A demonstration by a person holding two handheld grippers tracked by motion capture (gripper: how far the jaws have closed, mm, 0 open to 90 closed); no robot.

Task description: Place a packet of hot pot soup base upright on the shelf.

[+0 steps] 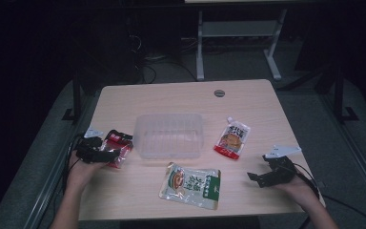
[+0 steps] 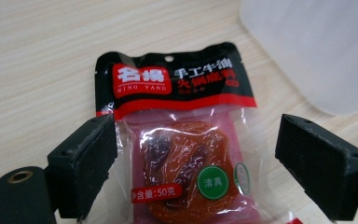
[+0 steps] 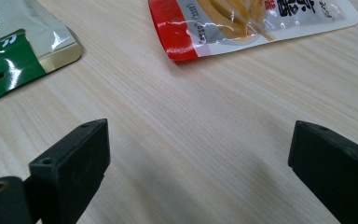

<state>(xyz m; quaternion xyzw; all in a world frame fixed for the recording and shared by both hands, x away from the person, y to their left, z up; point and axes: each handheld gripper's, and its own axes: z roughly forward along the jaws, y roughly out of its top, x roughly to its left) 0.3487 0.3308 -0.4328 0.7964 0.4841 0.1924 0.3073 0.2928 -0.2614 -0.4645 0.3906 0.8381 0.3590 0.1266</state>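
Red-and-black sachet lies flat between the wide-open left tongs, so close squarely across its middle before lifting; right tongs gape empty over the desk.

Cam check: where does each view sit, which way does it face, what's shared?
High view: above the person's side, facing forward and down on the table; forearms, both grippers.
Left gripper view: on the left gripper, open jaws astride the red packet.
Right gripper view: on the right gripper, low over bare wood.
Shared: red packet, high and left gripper views.
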